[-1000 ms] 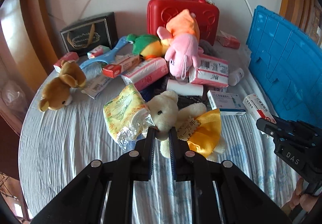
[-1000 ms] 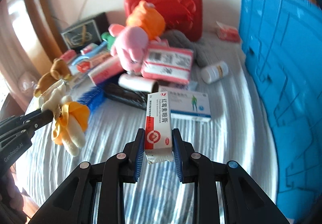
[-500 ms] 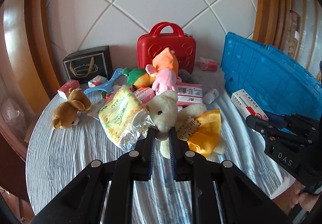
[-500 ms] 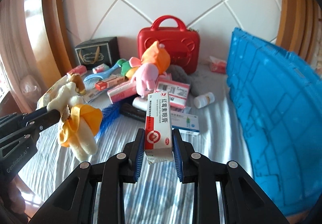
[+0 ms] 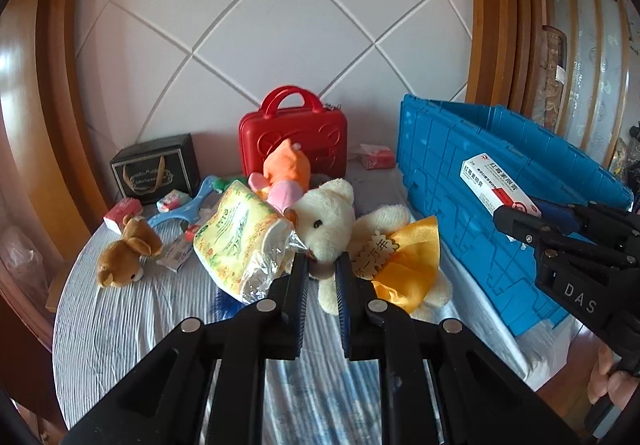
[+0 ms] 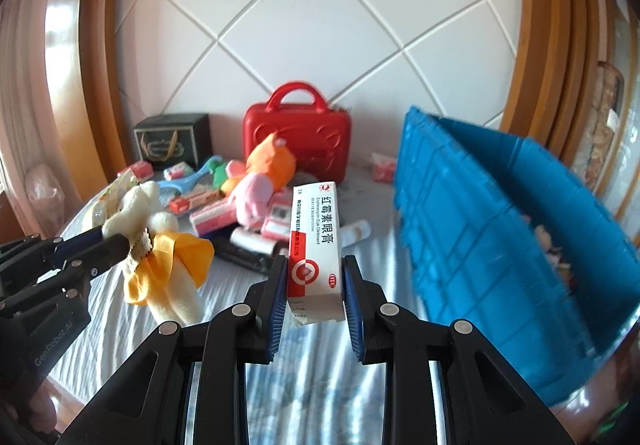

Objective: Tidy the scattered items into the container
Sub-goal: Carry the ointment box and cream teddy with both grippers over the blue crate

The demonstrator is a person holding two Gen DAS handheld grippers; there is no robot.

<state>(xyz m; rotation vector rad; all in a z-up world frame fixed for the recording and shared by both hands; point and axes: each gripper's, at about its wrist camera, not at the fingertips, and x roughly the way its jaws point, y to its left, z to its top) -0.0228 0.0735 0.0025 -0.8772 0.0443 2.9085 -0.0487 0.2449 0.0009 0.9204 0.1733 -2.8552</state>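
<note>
Held above the cluttered table, the left gripper (image 5: 322,271) pinched a cream teddy bear (image 5: 328,223) and snack packet (image 5: 240,241) together, the right gripper (image 6: 314,283) clamped a medicine box (image 6: 316,241) — either could slip short of the blue crate (image 6: 480,245) at right.

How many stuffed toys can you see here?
4, possibly more hidden. A cream bear hangs from the left gripper; a brown bear lies at the table's left; a pink-and-orange plush sits before the red case, a green one beside it.
</note>
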